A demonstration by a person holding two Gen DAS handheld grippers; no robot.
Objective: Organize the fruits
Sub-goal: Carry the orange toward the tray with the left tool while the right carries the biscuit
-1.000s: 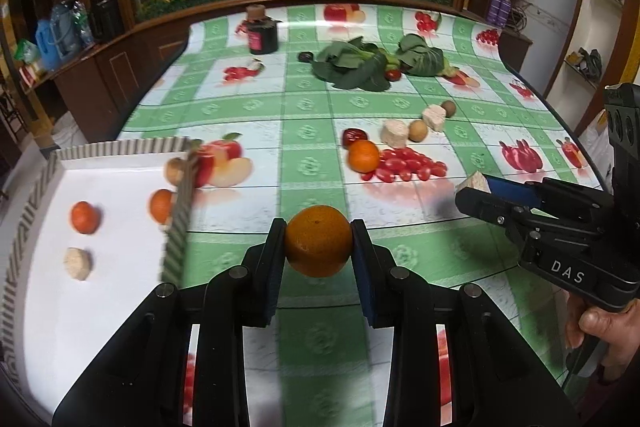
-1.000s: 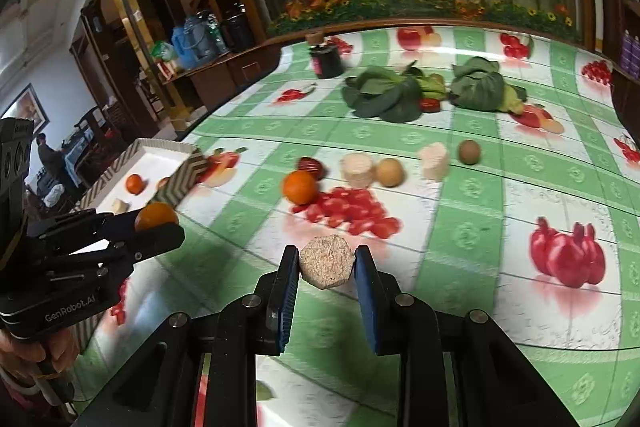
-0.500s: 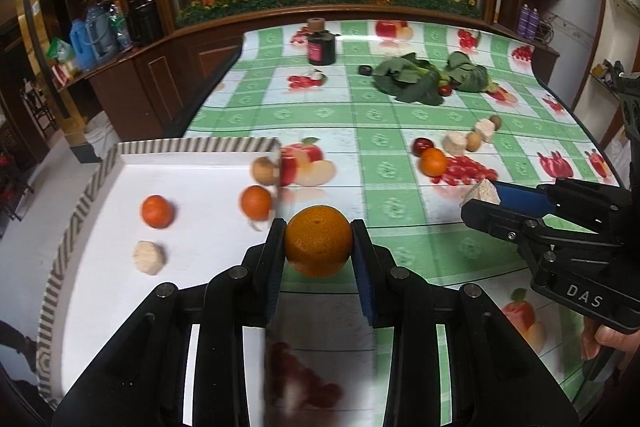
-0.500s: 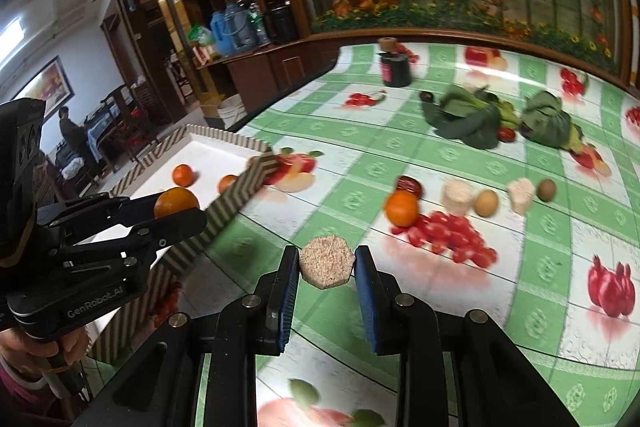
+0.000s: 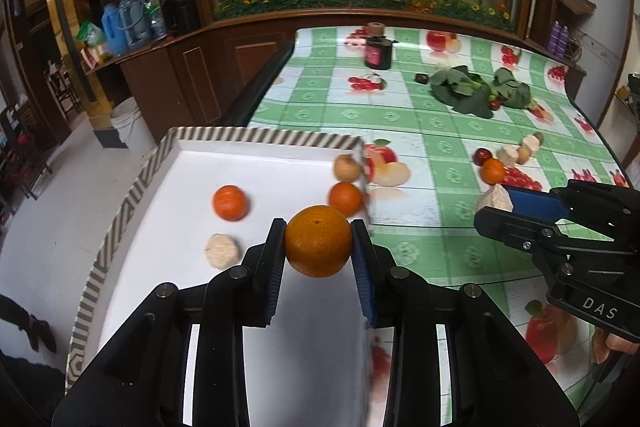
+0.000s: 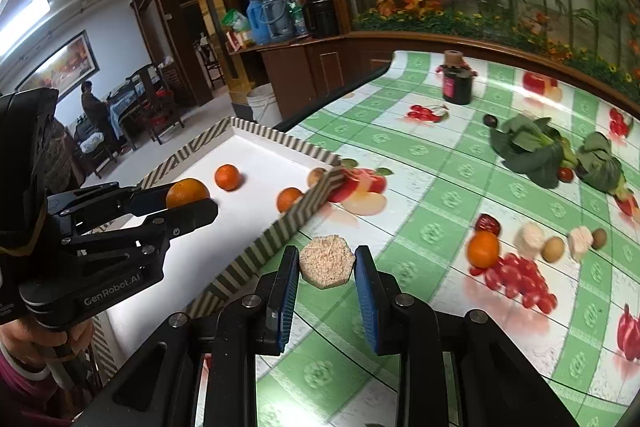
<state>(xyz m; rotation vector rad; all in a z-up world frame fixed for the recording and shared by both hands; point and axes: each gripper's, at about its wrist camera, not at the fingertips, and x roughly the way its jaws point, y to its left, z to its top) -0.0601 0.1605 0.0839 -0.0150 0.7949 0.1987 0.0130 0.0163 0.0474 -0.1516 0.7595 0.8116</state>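
My left gripper (image 5: 318, 241) is shut on an orange (image 5: 318, 241) and holds it above the white tray (image 5: 168, 267) with the striped rim. The orange also shows in the right wrist view (image 6: 187, 192). In the tray lie two small oranges (image 5: 229, 202), a pale hexagonal piece (image 5: 222, 251) and a brownish fruit (image 5: 347, 167). My right gripper (image 6: 327, 261) is shut on a beige hexagonal piece (image 6: 327, 261), above the tablecloth just right of the tray's rim (image 6: 276, 235). It also shows in the left wrist view (image 5: 496, 198).
On the green checked tablecloth lie an orange (image 6: 483, 249), a dark red fruit (image 6: 488, 223), pale pieces (image 6: 530, 235) and brown fruits (image 6: 553, 248). Leafy greens (image 6: 528, 147) and a dark jar (image 6: 457, 83) stand farther back. The tray overhangs the table's left edge.
Both grippers have moved left with their loads. The left gripper with the orange is now over the tray; the right gripper is nearer the tray's rim.
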